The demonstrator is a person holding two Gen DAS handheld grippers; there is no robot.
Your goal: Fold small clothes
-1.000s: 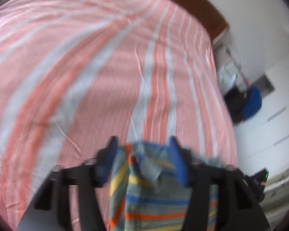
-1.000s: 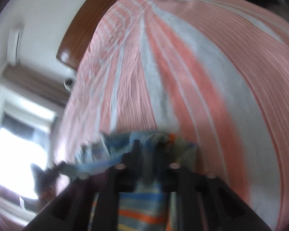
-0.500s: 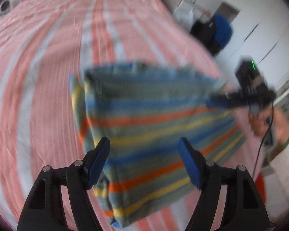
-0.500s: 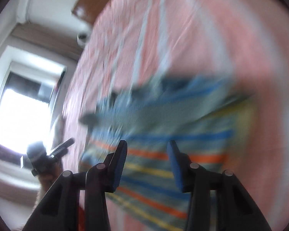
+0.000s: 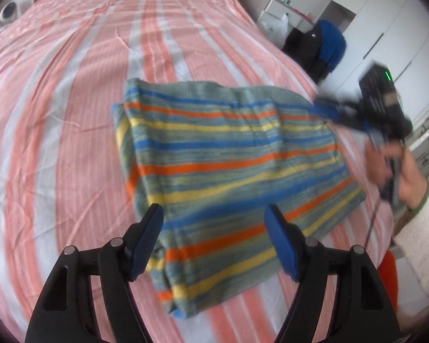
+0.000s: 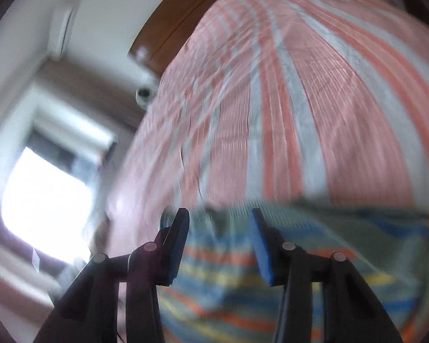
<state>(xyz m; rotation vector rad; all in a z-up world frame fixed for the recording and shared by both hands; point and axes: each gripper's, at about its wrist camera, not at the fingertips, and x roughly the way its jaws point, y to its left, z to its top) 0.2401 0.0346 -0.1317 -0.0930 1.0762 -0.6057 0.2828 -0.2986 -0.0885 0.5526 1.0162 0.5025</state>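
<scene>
A small striped garment (image 5: pixel 228 165) in grey-green, blue, orange and yellow lies folded flat on the pink and white striped bed (image 5: pixel 71 85). My left gripper (image 5: pixel 214 237) is open and empty, just above its near edge. In the left wrist view my right gripper (image 5: pixel 326 108) is at the garment's far right corner, held by a hand. In the right wrist view the right gripper (image 6: pixel 220 240) is open and empty over the garment's edge (image 6: pixel 314 251).
A wooden headboard (image 6: pixel 180 14) stands at the far end of the bed. A black and blue bag (image 5: pixel 323 48) and white cupboards (image 5: pixel 386 28) stand off the bed's right side. A bright window (image 6: pixel 43 200) is to the left in the right wrist view.
Both grippers let go of the garment and opened. The garment now lies spread flat on the bed. Both grippers have drawn back from it.
</scene>
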